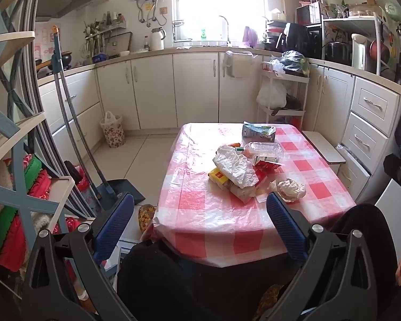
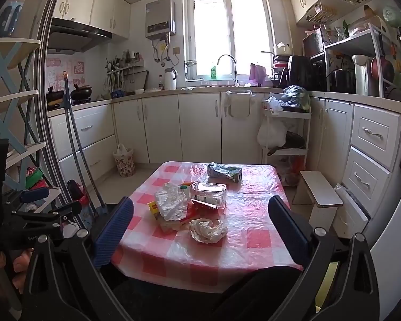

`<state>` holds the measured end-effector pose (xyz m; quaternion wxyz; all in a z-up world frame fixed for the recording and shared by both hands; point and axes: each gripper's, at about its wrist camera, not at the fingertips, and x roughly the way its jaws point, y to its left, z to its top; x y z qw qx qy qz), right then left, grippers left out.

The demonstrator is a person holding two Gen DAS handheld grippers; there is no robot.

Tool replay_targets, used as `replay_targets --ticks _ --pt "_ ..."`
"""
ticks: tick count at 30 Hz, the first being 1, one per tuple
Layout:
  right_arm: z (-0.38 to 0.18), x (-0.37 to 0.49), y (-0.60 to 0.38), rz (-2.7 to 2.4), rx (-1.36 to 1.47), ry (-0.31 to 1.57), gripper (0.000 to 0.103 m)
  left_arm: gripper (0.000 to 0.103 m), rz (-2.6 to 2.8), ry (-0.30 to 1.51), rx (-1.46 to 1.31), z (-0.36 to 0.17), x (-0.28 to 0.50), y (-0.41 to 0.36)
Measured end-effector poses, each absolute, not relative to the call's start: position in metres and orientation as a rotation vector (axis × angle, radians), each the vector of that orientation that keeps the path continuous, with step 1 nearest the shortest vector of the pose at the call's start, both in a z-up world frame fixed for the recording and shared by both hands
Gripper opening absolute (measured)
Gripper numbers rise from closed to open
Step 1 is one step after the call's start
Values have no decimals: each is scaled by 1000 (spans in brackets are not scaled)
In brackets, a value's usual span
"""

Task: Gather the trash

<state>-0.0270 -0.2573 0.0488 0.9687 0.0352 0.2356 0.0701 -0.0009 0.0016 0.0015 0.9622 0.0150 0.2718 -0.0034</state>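
Note:
Trash lies heaped on a low table with a red-and-white checked cover [image 1: 214,214] [image 2: 254,214]. The heap holds a crumpled white wrapper [image 1: 234,167] [image 2: 171,200], a clear plastic box [image 1: 266,151] [image 2: 208,191], red and yellow packets [image 1: 267,168] [image 2: 153,207] and a balled tissue [image 1: 291,189] [image 2: 207,230]. A green-and-white carton [image 1: 259,131] [image 2: 224,172] lies at the far side. My left gripper [image 1: 200,206] is open, held short of the table's near edge. My right gripper [image 2: 200,208] is open too, with nothing between its blue pads [image 2: 115,230].
A floral waste basket [image 1: 112,129] [image 2: 124,161] with a white bag liner stands on the floor by the left cabinets. A broom and dustpan [image 1: 115,187] lean at the left. A small stool [image 2: 318,190] stands right of the table. The person's dark-clad legs fill the foreground.

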Motion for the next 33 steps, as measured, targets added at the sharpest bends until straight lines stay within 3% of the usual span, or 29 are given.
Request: replay_targets --ticks 33 --pt "48 -29 -262 134 69 487 97 96 1 543 31 7 -2 2"
